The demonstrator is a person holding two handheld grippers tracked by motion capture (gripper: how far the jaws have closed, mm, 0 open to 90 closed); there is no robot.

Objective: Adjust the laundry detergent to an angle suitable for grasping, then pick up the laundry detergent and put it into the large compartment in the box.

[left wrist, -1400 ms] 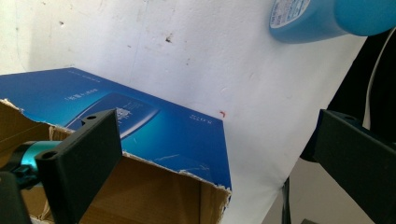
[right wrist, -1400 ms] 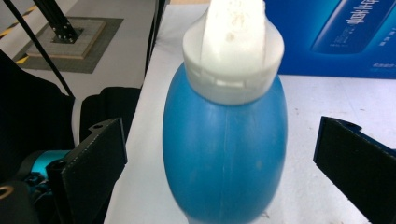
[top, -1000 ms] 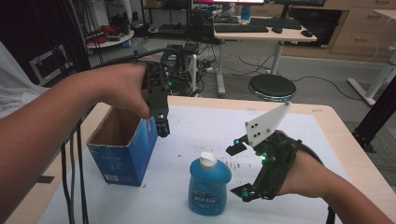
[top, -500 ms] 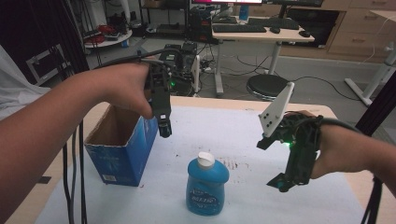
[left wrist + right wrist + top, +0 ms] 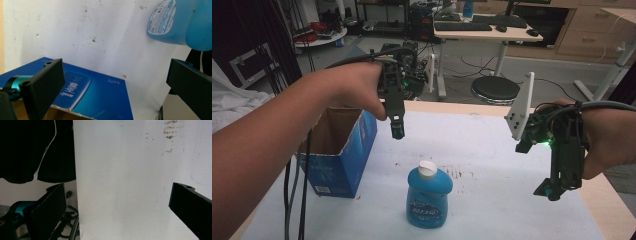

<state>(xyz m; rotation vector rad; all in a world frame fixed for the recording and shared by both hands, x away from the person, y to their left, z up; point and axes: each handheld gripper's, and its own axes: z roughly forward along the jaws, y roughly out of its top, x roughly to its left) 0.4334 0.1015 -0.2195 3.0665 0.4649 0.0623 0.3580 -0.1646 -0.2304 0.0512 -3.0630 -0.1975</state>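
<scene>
A blue bottle [image 5: 428, 200] with a white cap [image 5: 428, 169] stands upright on the white sheet near the table's front; it also appears at the upper right in the left gripper view as the blue bottle [image 5: 180, 22]. An open blue cardboard box [image 5: 339, 145] stands to its left, and its blue side [image 5: 95, 95] lies below the left jaws. My left gripper [image 5: 397, 131] hangs in the air between box and bottle, pointing down, and my left gripper [image 5: 116, 72] is open and holds nothing. My right gripper [image 5: 553, 190] hovers at the right edge; the right gripper [image 5: 118, 195] is open over bare sheet.
The white sheet [image 5: 482, 145] covers the wooden table [image 5: 612, 205], whose right edge lies just under the right hand. Brown stains [image 5: 457, 174] mark the sheet beside the bottle. Behind the table are a black stool [image 5: 495, 90] and a desk [image 5: 482, 30].
The right gripper drew away from the bottle, going right and upward to the table's right edge. The left gripper stayed nearly still above the box corner. The bottle has not moved.
</scene>
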